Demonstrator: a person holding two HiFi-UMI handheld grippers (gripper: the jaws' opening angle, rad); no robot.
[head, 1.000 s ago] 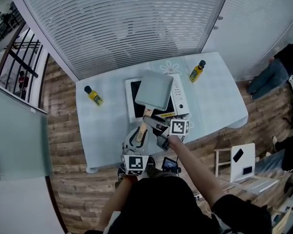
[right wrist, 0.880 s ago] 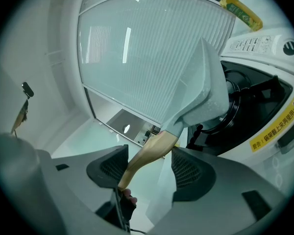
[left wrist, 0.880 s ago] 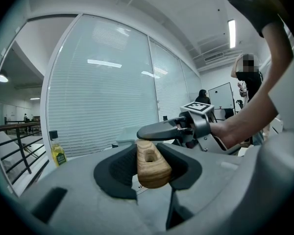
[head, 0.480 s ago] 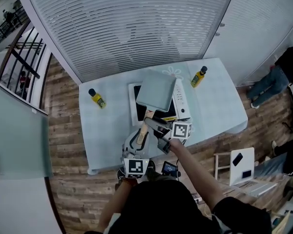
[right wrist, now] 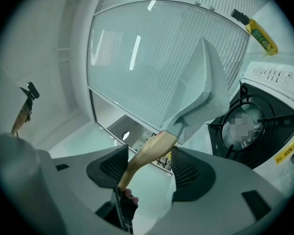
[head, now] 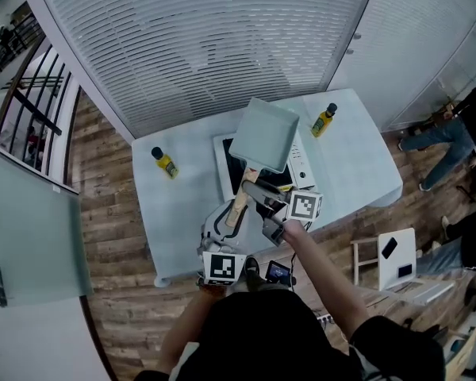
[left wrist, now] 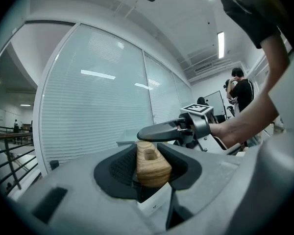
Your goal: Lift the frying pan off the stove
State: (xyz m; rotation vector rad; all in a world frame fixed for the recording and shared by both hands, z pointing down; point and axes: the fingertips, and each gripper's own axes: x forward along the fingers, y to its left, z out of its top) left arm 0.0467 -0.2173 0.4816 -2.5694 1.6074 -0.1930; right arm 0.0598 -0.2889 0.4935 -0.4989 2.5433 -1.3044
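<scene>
Jaws: left gripper (left wrist: 150,173) clenched on the butt of the wooden handle (left wrist: 149,161), right gripper (right wrist: 146,170) clamped nearer the neck, apparently sharing the load | frying pan (head: 263,135) tilted, clear of the stove (head: 305,162), at 12 o'clock from both grippers | lift looks nearly complete

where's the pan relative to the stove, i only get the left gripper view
observer: the right gripper view shows the pan raised in the air, with the burner bare.
operator: is it off to one side of the stove
observer: no, in the head view it overlaps the far part of the stove.
operator: what else is on the handle
observer: the right gripper has the handle between its jaws, close to where it joins the pan.
</scene>
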